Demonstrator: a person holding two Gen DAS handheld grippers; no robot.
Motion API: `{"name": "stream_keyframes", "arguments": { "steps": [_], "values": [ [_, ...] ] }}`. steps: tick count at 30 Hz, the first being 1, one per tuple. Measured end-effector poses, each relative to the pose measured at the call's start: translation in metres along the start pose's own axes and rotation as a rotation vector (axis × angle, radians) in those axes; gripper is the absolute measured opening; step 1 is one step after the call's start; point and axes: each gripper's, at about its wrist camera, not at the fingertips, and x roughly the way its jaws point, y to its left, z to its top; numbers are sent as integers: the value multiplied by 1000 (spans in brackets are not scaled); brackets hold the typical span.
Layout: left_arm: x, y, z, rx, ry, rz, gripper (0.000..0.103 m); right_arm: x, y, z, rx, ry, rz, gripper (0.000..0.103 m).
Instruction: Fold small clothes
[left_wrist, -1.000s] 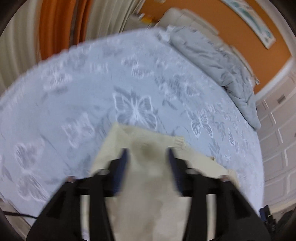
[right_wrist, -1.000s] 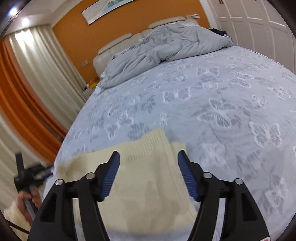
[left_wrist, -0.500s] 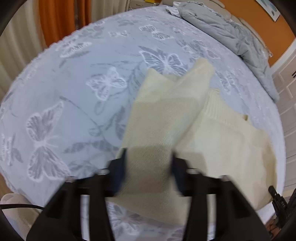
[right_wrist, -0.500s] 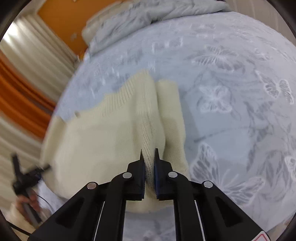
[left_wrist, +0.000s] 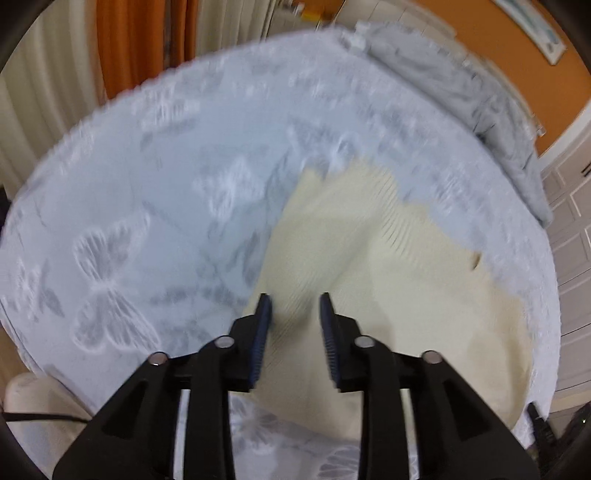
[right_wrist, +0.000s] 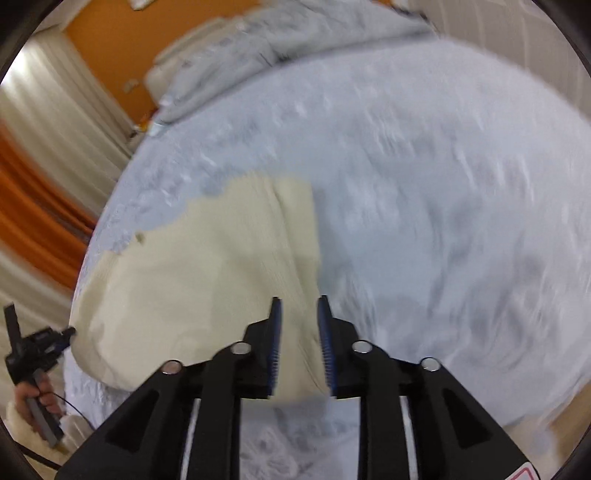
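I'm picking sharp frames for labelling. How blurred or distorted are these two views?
Left wrist view: the bedspread and cream sweater are motion-smeared, while the left gripper stays fairly crisp. Right wrist view: heavier streaking across the bedspread, right gripper sharp. Both have fisheye bulging and dark corners.

One cream knitted garment (left_wrist: 388, 280) lay on one bed (left_wrist: 147, 192) spread with a butterfly-patterned cover; one crumpled grey duvet (left_wrist: 480, 99) sat near the headboard. Two tongs were present, left (left_wrist: 295, 306) and right (right_wrist: 298, 308).
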Motion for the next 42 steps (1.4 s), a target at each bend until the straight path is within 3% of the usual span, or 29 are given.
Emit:
{"name": "stream_keyframes", "arguments": {
  "steps": [3, 8, 11, 12, 14, 17, 20, 22, 23, 26, 29, 33, 35, 38, 41, 42],
  "values": [
    [1, -12, 11, 58, -34, 33, 47, 14, 19, 27, -74, -1, -9, 48],
    [37, -19, 17, 75, 23, 82, 47, 84, 35, 47, -121, 123, -89, 48],
    [56, -15, 13, 90, 52, 133, 46, 107, 42, 42, -143, 172, -100, 31],
    [60, -14, 11, 91, 62, 140, 47, 110, 47, 43, -158, 176, -90, 12],
    [64, -12, 11, 78, 72, 140, 47, 105, 55, 46, -182, 164, -82, 11],
    [66, -12, 16, 69, 69, 142, 46, 77, 70, 60, -232, 32, -76, 11],
    [73, -12, 20, 57, 81, 157, 48, 86, 60, 65, -211, 32, -95, 14],
    [81, -11, 19, 51, 98, 165, 51, 124, 40, 57, -187, 185, -159, 17],
    [82, -11, 18, 47, 100, 165, 52, 128, 33, 53, -159, 205, -139, 18],
    [64, -4, 17, 0, 78, 117, 51, 86, 33, 54, -97, 93, -94, 23],
    [35, 14, 10, -72, 50, 46, 59, 33, 42, 35, -139, 13, -49, 23],
    [20, 42, -21, -187, 86, 3, 66, 7, 45, -24, -204, 63, -8, 23],
    [25, 50, -36, -243, 117, -18, 68, 19, 43, -47, -223, 104, -40, 22],
    [43, 57, -51, -332, 161, -46, 72, 61, 22, -70, -184, 238, -98, 13],
    [50, 56, -51, -361, 158, -51, 73, 53, 28, -67, -164, 226, -94, 17],
    [50, 54, -49, -352, 157, -60, 70, 40, 42, -60, -182, 179, -53, 17]
  ]
}}
